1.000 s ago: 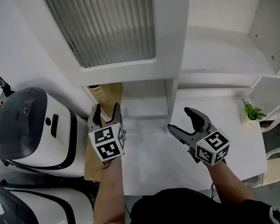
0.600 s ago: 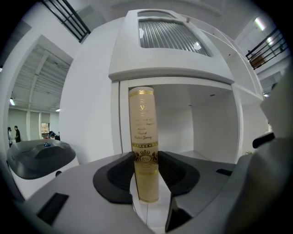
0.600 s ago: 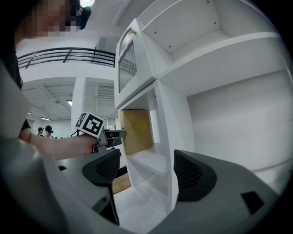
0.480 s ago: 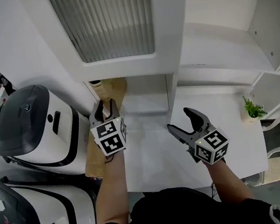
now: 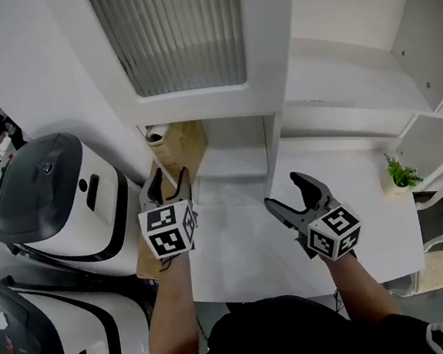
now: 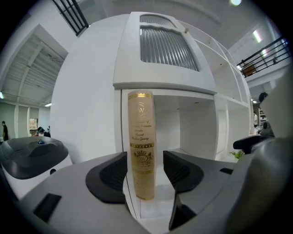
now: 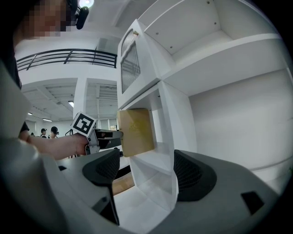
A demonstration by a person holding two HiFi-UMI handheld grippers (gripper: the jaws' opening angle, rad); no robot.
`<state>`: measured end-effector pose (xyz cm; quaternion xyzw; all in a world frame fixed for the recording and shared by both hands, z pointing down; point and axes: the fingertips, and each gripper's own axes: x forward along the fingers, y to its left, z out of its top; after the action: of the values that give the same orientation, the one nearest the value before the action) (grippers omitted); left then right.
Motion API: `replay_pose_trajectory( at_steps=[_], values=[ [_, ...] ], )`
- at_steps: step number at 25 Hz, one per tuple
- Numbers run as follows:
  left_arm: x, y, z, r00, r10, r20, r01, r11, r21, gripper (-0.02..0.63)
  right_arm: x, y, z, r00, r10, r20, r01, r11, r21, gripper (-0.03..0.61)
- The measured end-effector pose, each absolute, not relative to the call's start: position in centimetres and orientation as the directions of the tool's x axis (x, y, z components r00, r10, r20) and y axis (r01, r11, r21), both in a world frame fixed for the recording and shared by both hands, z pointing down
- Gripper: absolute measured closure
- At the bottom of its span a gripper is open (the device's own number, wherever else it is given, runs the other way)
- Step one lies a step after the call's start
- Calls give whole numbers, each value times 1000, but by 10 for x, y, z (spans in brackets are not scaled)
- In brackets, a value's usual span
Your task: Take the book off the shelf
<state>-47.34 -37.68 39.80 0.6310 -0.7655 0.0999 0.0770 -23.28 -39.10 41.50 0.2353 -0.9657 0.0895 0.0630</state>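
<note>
Tan book with a gold-lettered spine [image 6: 141, 151] stands upright at the left side of the white shelf unit's [image 5: 274, 57] low compartment. We have our left gripper [image 5: 167, 182] astride that spine, its jaws just opened further and a gap showing at one pad. Our right gripper [image 5: 287, 191] hangs wide and empty beside it.

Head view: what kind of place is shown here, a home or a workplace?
Probably a large indoor hall or test space, not a home: a white shelf unit holding a book, two white-and-black machines beside it, and a balcony railing high up.
</note>
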Motion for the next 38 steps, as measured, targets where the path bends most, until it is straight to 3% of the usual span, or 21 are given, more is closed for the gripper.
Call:
replay_pose_trajectory(
  at_steps=[4,11,13,15,16,20,23,26,38],
  values=[
    [-478,-382,395,-152,-954,258,-988,148,-37,334,-229,-389,413,-877,-452,162,-474,869,-144,199],
    [-481,-400,396,-169,-944,283,-986,161,-54,328,-216,-384,417,-871,-461,171,-486,861,-152,199],
    [-480,-400,402,-178,-940,291,-984,170,-52,333,-209,-384,418,-867,-468,172,-493,856,-156,199],
    [-477,-395,407,-181,-942,284,-983,176,-41,413,-202,-384,420,-864,-472,176,-499,852,-160,199],
    [-476,-392,408,-180,-944,275,-983,178,-33,419,-199,-384,421,-862,-474,178,-501,850,-162,199],
    [-468,-385,406,-175,-952,251,-984,176,-19,419,-188,-384,425,-861,-475,184,-504,845,-178,199],
    [-462,-395,401,-140,-957,255,-990,144,-4,366,-181,-382,427,-862,-472,185,-502,845,-186,199],
    [-460,-406,399,-128,-951,280,-991,133,-2,357,-171,-380,428,-862,-472,186,-503,843,-192,199],
    [-458,-403,395,-266,-919,290,-963,270,-27,405,-119,-382,436,-874,-449,185,-482,848,-219,199]
  ],
)
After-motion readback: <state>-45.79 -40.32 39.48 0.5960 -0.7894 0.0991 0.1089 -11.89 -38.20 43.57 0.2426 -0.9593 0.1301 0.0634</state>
